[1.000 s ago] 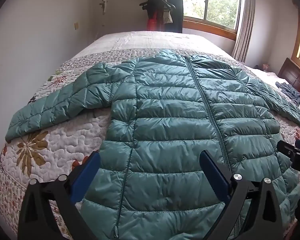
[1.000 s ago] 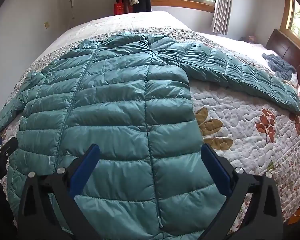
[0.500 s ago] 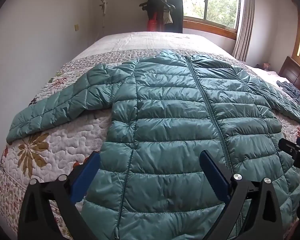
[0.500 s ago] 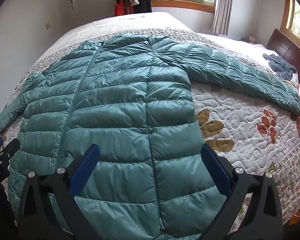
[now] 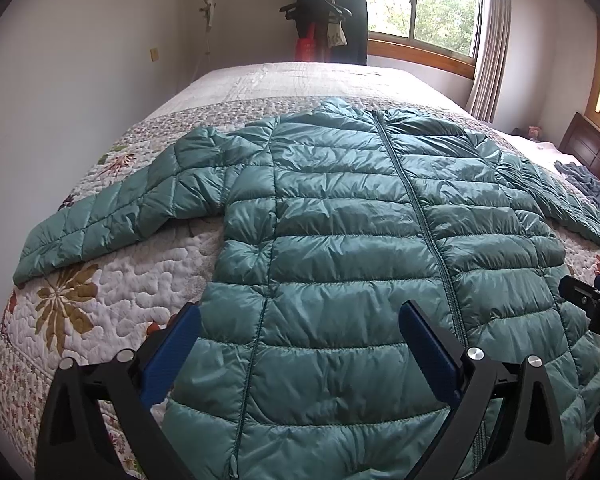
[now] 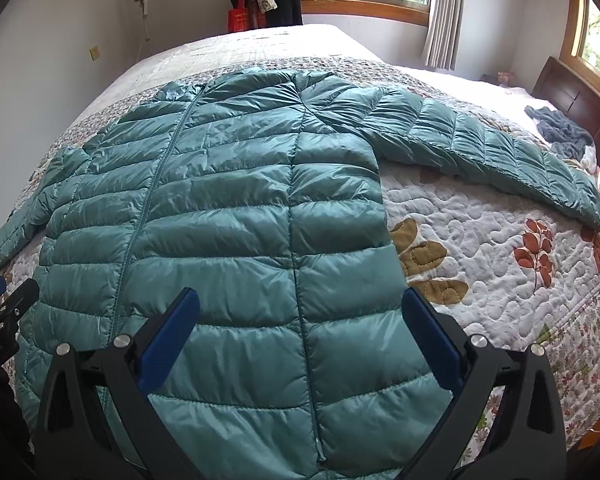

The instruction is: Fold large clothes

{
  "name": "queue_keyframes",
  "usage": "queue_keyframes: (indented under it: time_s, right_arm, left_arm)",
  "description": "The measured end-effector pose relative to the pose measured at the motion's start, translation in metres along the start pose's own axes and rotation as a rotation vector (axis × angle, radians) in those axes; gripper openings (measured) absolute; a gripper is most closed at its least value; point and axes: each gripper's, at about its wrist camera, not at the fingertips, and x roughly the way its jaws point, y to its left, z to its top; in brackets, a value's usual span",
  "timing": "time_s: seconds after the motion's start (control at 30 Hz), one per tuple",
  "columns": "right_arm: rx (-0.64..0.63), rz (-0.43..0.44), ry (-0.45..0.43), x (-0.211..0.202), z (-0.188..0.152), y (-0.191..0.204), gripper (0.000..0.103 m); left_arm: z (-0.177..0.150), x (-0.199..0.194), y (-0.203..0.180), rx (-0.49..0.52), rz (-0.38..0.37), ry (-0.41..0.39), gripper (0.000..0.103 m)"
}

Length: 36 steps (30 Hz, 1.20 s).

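A teal quilted puffer jacket [image 5: 340,240] [image 6: 228,216] lies flat and zipped on the floral quilt, collar away from me, both sleeves spread outward. Its left sleeve [image 5: 112,216] reaches toward the bed's left edge; its right sleeve [image 6: 492,148] stretches toward the headboard. My left gripper [image 5: 300,320] hovers open above the hem's left half, nothing between its blue pads. Above the hem's right half my right gripper [image 6: 300,304] is open too and empty. Each gripper's tip shows at the other view's edge, the right gripper [image 5: 592,300] and the left gripper [image 6: 8,304].
The bed's quilt [image 6: 480,248] has bare room on both sides of the jacket. A grey-blue garment [image 6: 560,128] lies near the dark wooden headboard [image 6: 580,100]. A coat rack with dark clothes [image 5: 332,20] stands beyond the bed, by the window. A wall runs along the left.
Both grippers have pulled back and risen slightly, so more of the jacket and quilt shows. The jacket has not moved, and both grippers stay open.
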Motion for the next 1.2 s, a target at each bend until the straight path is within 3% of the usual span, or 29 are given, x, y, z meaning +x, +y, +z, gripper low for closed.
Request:
queue_keyframes:
  time_s: [1.2]
  right_arm:
    - [0.000, -0.004, -0.001, 0.0016, 0.0004, -0.0001, 0.100]
  left_arm:
    - [-0.0009, 0.0013, 0.0036, 0.001, 0.005, 0.000, 0.099]
